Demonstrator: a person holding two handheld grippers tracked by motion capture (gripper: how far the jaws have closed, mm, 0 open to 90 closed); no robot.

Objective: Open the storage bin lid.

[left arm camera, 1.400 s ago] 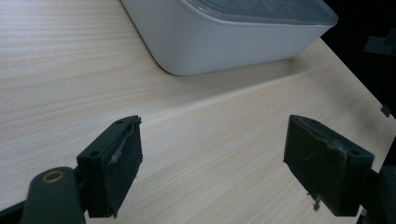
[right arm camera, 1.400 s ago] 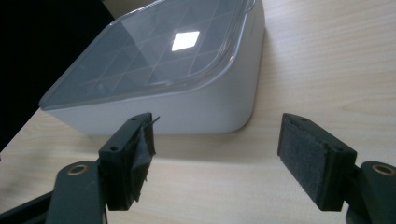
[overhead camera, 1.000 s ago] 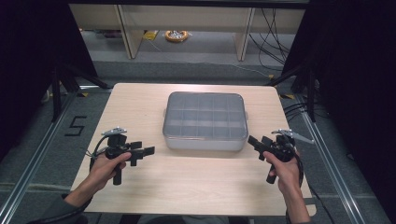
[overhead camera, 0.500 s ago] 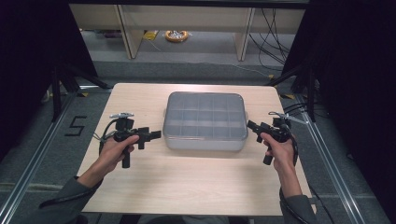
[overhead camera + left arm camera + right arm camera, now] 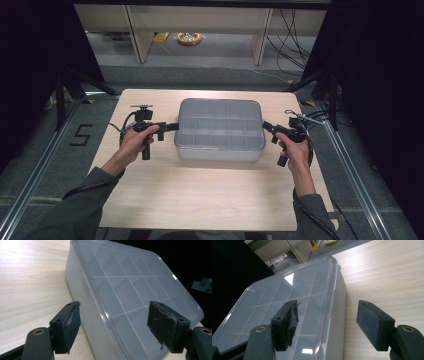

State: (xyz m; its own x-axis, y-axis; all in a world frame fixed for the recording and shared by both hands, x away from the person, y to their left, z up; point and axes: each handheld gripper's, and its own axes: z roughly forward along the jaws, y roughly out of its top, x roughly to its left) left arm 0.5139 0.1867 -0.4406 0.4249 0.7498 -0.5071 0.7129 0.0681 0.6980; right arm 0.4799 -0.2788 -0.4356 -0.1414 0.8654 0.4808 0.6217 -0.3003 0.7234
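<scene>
At table centre sits the compartment box (image 5: 219, 129), long axis running nine to three; the left gripper (image 5: 172, 126) at nine and the right gripper (image 5: 265, 126) at three straddle its end rims, jaws apart and just closing, not yet clamped.

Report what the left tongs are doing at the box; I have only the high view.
Observer: In the left gripper view the left tongs straddle the rim of the box, one pad beside the wall, one over the top. Neither seems to press. They have just been closing.
Operator: Now the right side.
Observer: The right tongs straddle the opposite rim the same way, apparently not touching, and have also just been closing.
Operator: Check the lid.
Observer: The lid is clear and closed, with a small blue mark on it.
</scene>
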